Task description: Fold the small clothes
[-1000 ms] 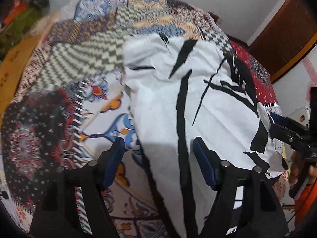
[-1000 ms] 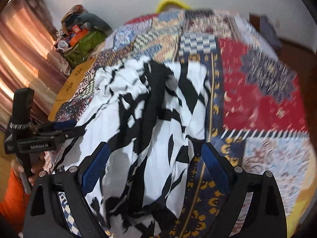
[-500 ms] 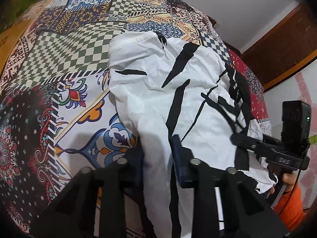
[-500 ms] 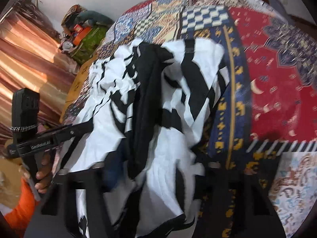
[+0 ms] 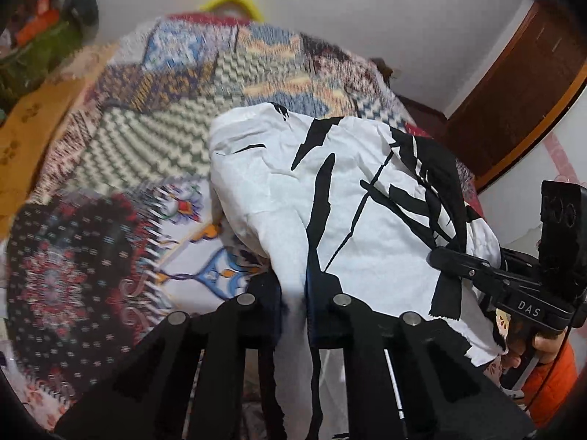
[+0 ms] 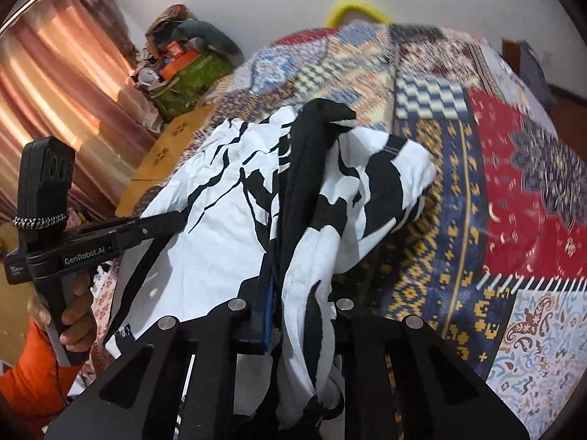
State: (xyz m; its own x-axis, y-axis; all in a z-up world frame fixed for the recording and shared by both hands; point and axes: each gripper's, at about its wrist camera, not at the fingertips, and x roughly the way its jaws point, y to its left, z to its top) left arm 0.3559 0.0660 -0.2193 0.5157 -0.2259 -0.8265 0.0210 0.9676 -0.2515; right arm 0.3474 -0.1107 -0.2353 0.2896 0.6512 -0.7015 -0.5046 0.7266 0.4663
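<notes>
Within the preceding second both tools had gone from wide open to clamped on the near hem of the black-and-white garment: the left gripper and the right gripper each pinched a bunch of cloth, lifting the near edge off the patchwork bedspread, which I judged the start of a fold. The pinched fingertips were buried in fabric, the garment's type was indeterminable, and the bedspread was motion-blurred.

One black-and-white garment, one patchwork bedspread, two grippers: left gripper, right gripper; one yellow hoop.
</notes>
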